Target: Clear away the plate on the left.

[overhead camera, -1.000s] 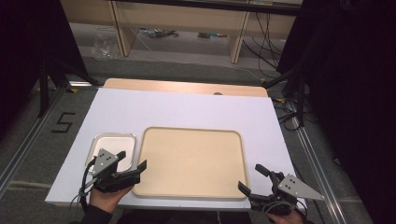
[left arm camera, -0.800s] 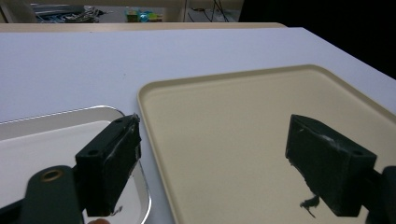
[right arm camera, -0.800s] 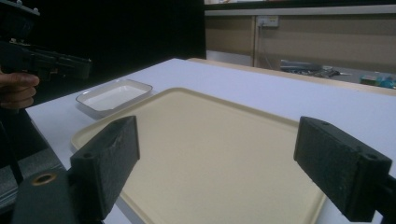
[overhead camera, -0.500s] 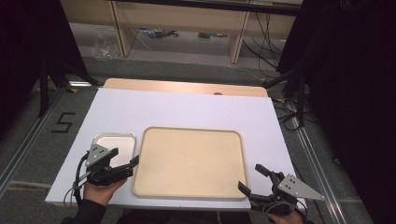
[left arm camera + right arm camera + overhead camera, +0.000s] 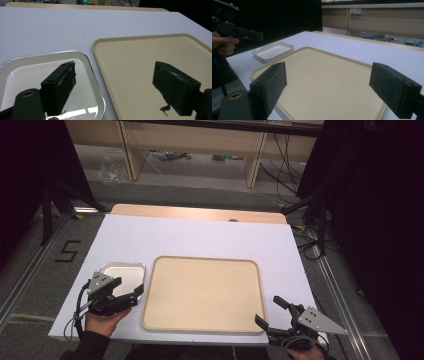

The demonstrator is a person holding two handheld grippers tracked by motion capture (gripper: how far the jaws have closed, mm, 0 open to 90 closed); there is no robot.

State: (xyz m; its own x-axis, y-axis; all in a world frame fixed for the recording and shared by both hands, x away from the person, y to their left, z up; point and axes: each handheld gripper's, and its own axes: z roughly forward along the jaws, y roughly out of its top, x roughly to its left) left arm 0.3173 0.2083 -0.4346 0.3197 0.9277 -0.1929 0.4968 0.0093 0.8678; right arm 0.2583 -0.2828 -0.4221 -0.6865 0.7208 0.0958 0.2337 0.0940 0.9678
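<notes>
Left claw (image 5: 134, 295) hangs spread over the silver dish (image 5: 122, 270) and beige tray (image 5: 202, 292) edge — right claw (image 5: 271, 312) spread too, at the tray's near corner.

White table (image 5: 200, 237): beige tray (image 5: 202, 292) centre, small metal dish (image 5: 125, 272) just left.

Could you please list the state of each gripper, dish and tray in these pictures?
Left gripper: open, jaws astride the near right edge of the small dish.
Right gripper: open, holding nothing, at the tray's near right corner.
Small silver dish: empty, flat on the table.
Beige tray: empty, flat.
</notes>
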